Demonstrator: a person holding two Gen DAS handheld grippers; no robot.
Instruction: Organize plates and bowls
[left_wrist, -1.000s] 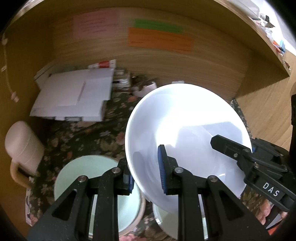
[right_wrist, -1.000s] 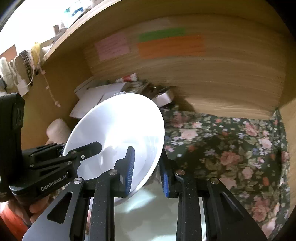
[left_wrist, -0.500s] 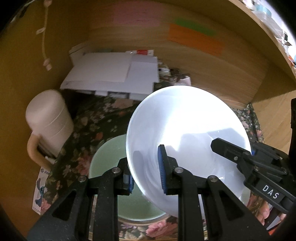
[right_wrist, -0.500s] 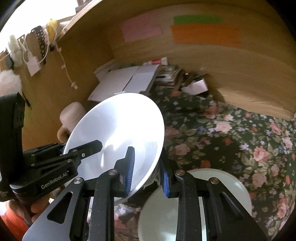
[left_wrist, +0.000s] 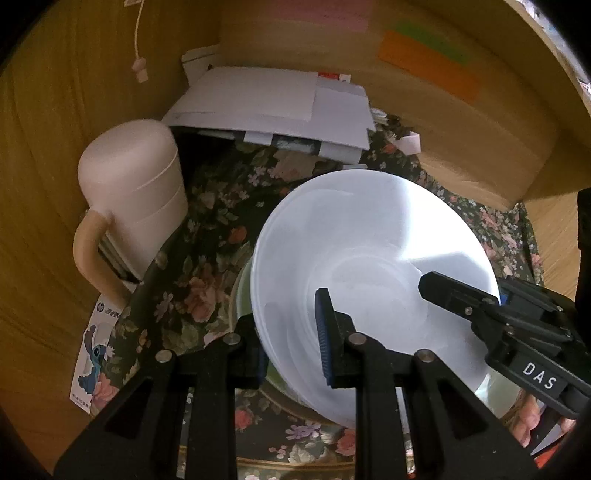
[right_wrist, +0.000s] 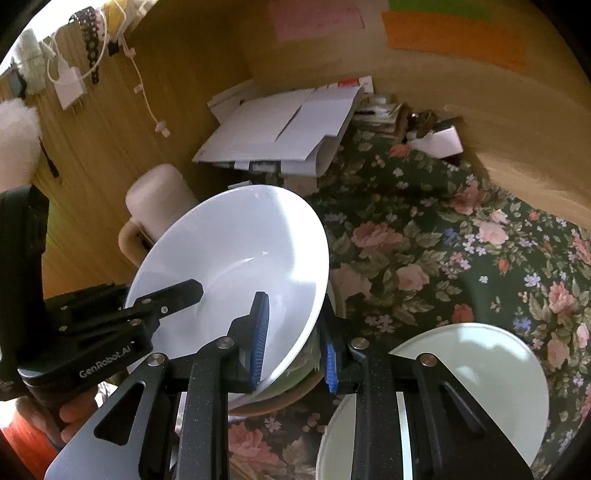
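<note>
The left gripper (left_wrist: 291, 332) clamps the near-left rim of the wide white ceramic bowl (left_wrist: 369, 266), and the right gripper (right_wrist: 295, 343) clamps its opposite rim. The bowl hangs tilted, not yet seated, above a pale green dish (right_wrist: 295, 376) on the floral cloth (right_wrist: 424, 258). A second pale green plate (right_wrist: 472, 373) at right remains unstacked.

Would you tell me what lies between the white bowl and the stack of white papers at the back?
Only bare floral cloth lies between the white bowl and the white papers; the left wrist view shows that stretch best.
</note>
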